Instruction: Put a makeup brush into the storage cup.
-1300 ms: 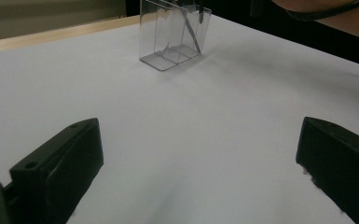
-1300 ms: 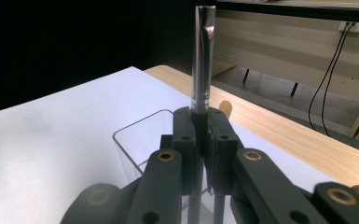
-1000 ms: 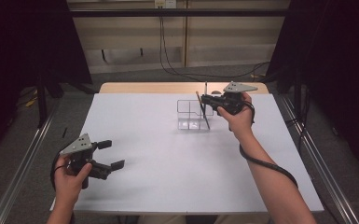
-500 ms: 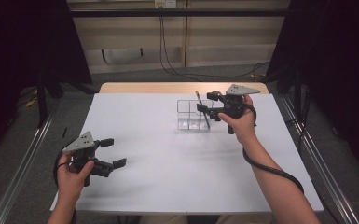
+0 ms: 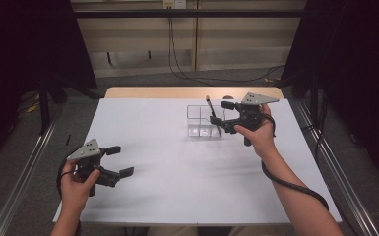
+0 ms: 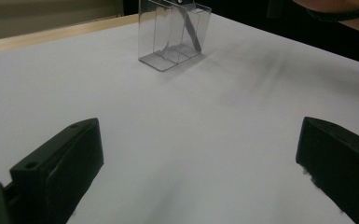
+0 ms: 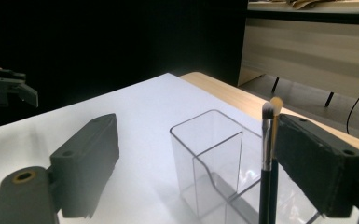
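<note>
Black-handled makeup brush (image 5: 212,114) standing tilted, bristles up, in clear acrylic divided organizer (image 5: 200,120); right claw (image 5: 221,112) just opening, releasing it, brush beside one jaw; left claw (image 5: 119,161) idling open, well apart.

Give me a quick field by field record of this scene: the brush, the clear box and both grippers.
brush: makeup brush standing tilted in the clear organizer, bristles up
organizer: clear, divided, on the white table, far right part
right gripper: jaws just opened, apart beside the brush, not pressing it
left gripper: open, nothing between the jaws, near left of table
</note>
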The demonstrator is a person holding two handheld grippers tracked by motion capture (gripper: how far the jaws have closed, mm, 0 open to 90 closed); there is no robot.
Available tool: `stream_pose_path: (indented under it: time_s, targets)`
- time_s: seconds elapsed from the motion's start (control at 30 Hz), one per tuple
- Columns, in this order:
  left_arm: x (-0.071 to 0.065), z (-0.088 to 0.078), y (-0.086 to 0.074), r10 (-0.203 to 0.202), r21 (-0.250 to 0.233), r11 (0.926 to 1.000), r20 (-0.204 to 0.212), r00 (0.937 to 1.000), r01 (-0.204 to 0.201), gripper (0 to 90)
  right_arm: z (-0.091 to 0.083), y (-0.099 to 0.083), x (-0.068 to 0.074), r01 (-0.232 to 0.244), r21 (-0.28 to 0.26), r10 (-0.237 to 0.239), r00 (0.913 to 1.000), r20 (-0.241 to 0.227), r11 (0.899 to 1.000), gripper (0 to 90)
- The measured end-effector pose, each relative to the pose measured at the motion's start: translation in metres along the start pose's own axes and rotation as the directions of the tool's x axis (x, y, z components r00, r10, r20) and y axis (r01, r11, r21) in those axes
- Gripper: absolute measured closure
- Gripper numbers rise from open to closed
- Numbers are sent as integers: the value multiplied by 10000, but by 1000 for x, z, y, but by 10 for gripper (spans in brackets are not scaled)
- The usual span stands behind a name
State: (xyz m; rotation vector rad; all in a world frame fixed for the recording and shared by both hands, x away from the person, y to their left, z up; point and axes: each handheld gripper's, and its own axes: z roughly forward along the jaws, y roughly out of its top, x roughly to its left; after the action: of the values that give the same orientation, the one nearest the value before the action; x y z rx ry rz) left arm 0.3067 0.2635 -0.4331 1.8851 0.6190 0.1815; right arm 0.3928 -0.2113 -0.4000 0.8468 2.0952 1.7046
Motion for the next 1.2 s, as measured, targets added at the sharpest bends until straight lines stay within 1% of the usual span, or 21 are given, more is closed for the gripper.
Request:
stream_pose_path:
  time_s: [0.1, 0.17, 0.27, 0.47, 0.7, 0.87, 1.07, 1.2]
  targets:
    - [0, 0, 0, 24, 48, 10000, -8, 10000, -24, 7, -3, -2, 2, -18, 44, 18, 10000, 20, 10000, 122]
    - [0, 0, 0, 12, 50, 10000, 7, 10000, -12, 7, -5, -3, 2, 49, 102, -50, 10000, 86, 9999, 115]
    - [0, 0, 0, -50, -28, 10000, -11, 10000, 50, 7, -10, -4, 4, 58, 114, -59, 9999, 97, 9999, 105]
    - [-1, -1, 0, -40, -52, 10000, -29, 10000, 39, 7, -21, -9, 6, 83, 259, -86, 9999, 114, 9996, 89]
    - [-1, 0, 0, -21, -44, 10000, -42, 10000, 21, 7, -31, -13, 7, 126, 264, -131, 9998, 179, 9996, 82]
    - [-1, 0, 0, -24, -44, 10000, -42, 10000, 24, 7, -40, -16, 11, 329, 365, -337, 9992, 210, 9988, 76]
    - [-1, -1, 1, 21, -41, 10000, -60, 10000, -21, 7, -47, -19, 13, 404, 419, -415, 9989, 236, 9983, 70]
    - [-1, -1, 0, -36, -104, 9999, -58, 10000, 35, 7, -53, -23, 13, 399, 424, -411, 9988, 282, 9983, 62]
